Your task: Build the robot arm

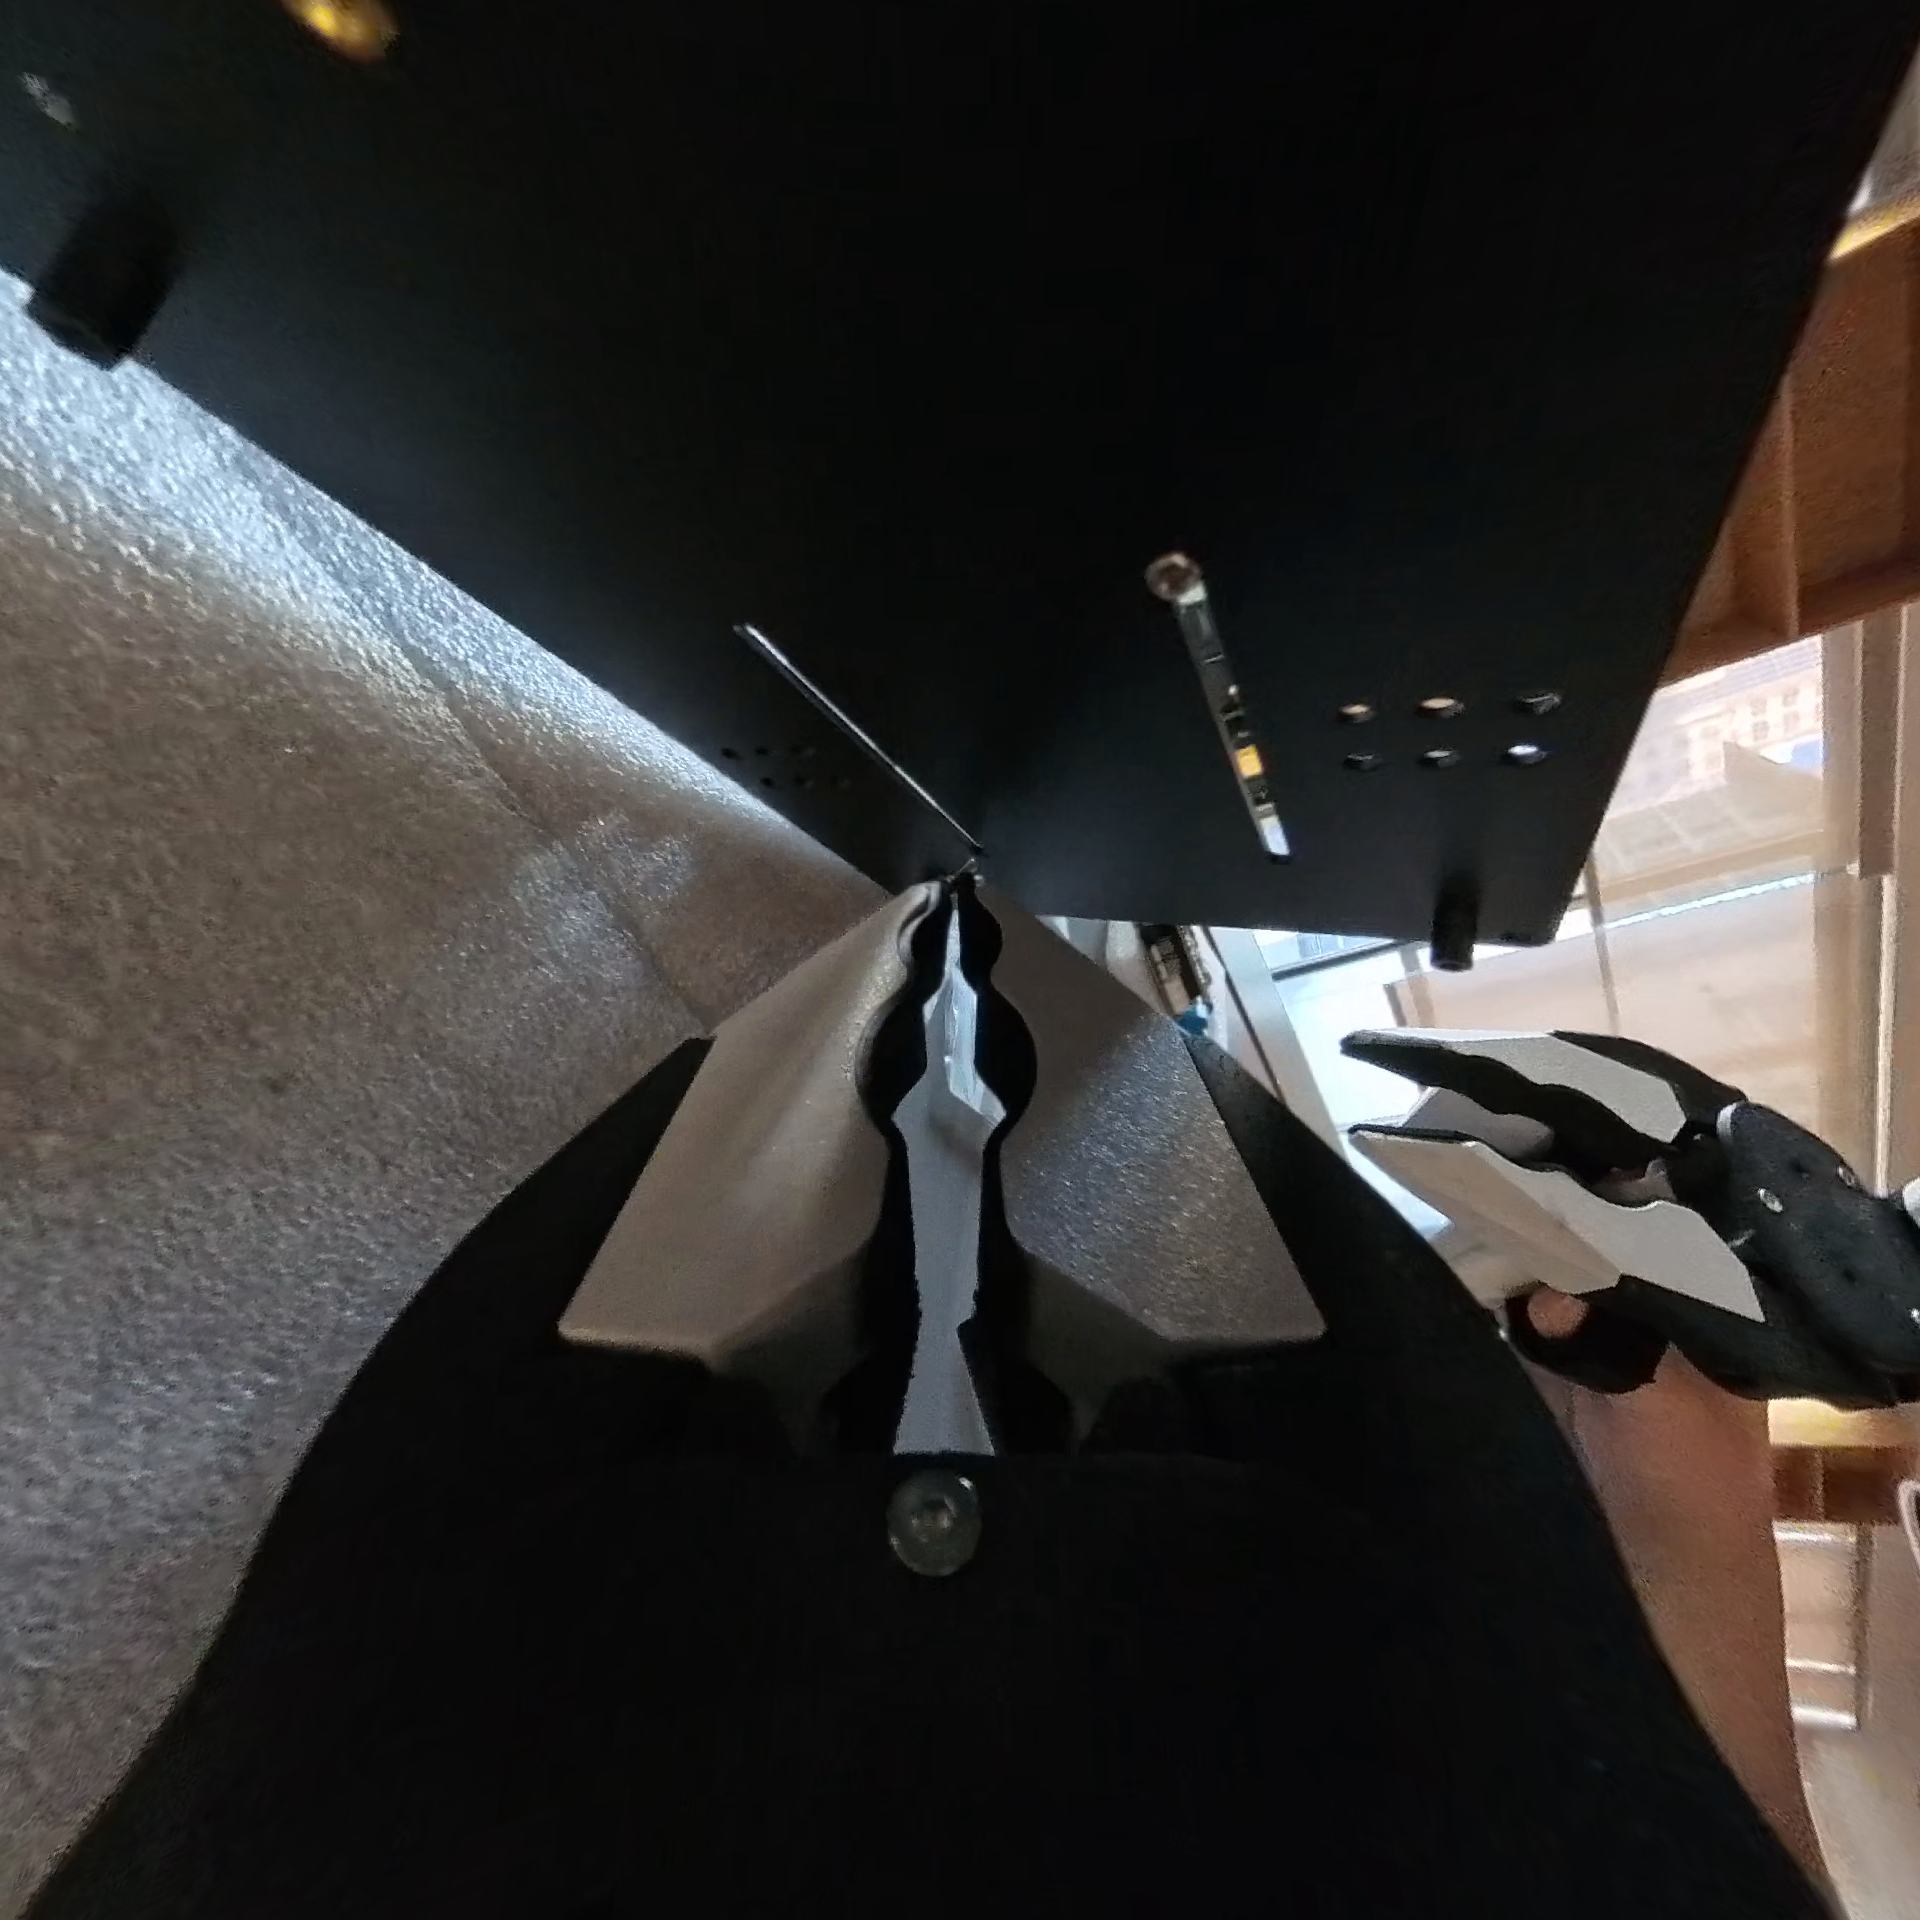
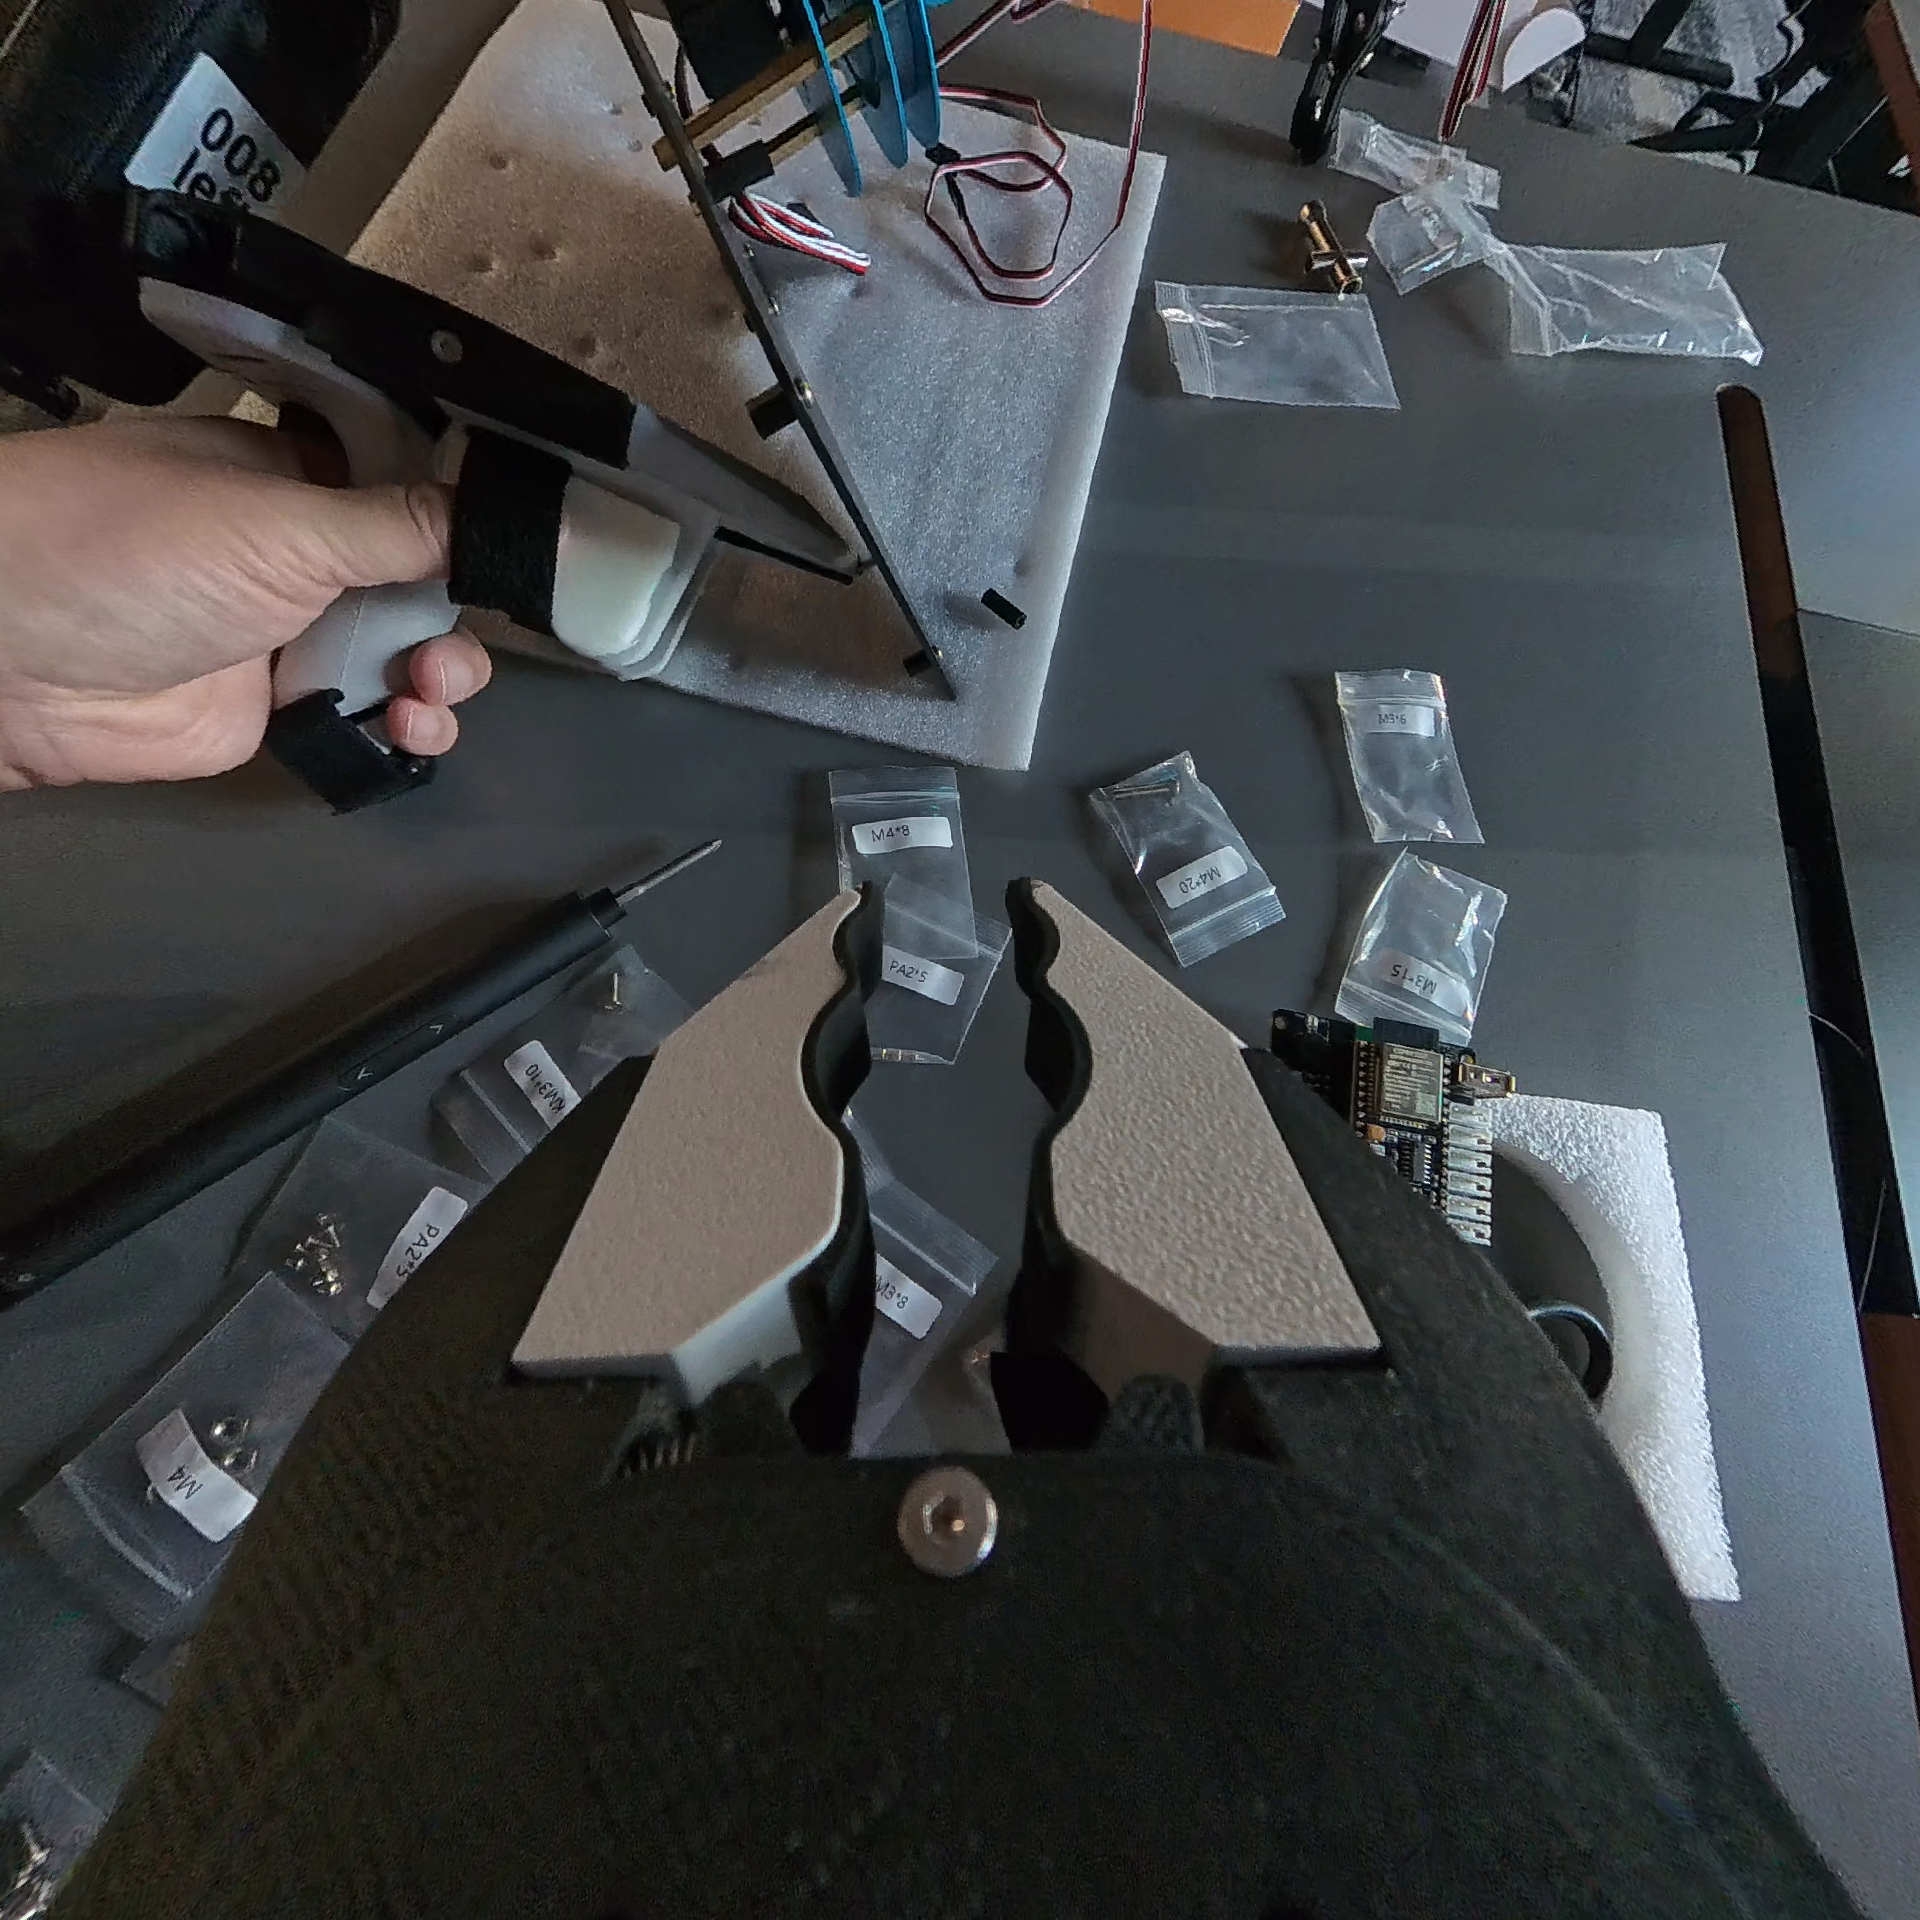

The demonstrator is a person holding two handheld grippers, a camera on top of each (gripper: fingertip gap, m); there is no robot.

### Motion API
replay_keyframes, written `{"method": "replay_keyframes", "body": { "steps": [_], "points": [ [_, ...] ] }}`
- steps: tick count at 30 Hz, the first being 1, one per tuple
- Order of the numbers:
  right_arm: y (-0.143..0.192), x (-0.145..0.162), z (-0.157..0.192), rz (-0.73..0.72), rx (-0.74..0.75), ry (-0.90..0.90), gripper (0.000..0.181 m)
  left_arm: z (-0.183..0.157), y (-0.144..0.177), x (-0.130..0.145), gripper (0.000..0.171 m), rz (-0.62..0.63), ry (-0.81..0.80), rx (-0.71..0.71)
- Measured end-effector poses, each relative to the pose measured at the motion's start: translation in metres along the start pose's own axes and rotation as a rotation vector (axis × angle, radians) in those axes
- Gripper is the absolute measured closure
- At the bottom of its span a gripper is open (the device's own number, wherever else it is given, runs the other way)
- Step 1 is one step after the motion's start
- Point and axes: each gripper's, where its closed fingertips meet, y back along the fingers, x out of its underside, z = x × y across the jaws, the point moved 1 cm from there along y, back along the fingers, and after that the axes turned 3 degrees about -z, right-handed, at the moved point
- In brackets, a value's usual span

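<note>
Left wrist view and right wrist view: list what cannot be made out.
- Left wrist view: the black panel fills the frame and hides whatever is mounted on its far side.
- Left wrist view: the left gripper tips meet the panel edge; the contact is too dark to read.
- Right wrist view: the right gripper body hides the table below it.

The flat black plate (image 1: 935, 364) looks like matt-painted metal, standing on a white foam sheet (image 2: 966, 416) with a pebbly, soft surface. The dark grey tabletop (image 2: 1351, 540) is smooth and matt. Small clear plastic bags (image 2: 1184, 873) are glossy and crinkled. The right gripper (image 2: 935, 904) has grainy grey finger shells over coarse black plastic.
</note>
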Motion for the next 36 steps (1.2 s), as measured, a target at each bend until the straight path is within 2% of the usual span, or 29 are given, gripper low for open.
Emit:
{"method": "replay_keyframes", "body": {
  "steps": [16, 36],
  "points": [
    [-0.0056, 0.0023, 0.0008, 0.019, -0.003, 0.005, 0.157, -0.0031, 0.0022, -0.0031, 0.171, -0.042, 0.061, 0.054],
    [-0.0084, 0.0051, 0.0047, 0.035, -0.011, 0.009, 0.156, 0.0003, 0.0006, -0.0054, 0.171, -0.05, 0.257, 0.066]
  ]
}}
